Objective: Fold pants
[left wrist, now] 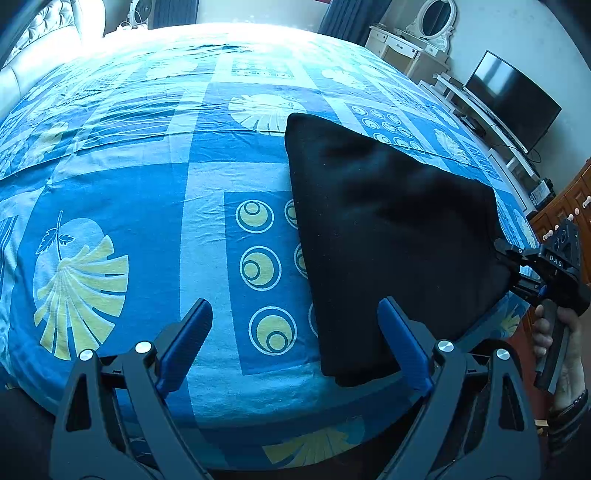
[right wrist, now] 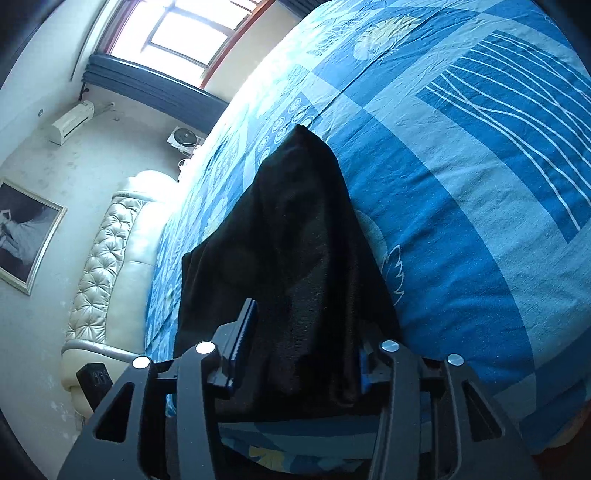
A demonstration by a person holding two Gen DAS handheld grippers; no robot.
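Pants, one black pair, lie folded into a thick wedge on the bed, toward its near right side, on a blue sheet printed with pale leaves and ringed circles. Two grippers are in play. The left gripper hangs over the near edge of the bed with its jaws wide apart and nothing between them; its right finger stands just in front of the near corner of the pants. The right gripper meets the right edge of the pants, a hand wrapped around its handle. Only the left wrist view shows that hand, one television on a low white stand, one oval mirror over a white dresser, and the whole outline of the folded cloth. Only the right wrist view shows the right gripper from behind: its jaws stand partly apart, black cloth draped between them and covering the right finger, the left pad clear of it. That view alone also shows one window, one wall air conditioner, one framed picture and the tufted cream headboard.
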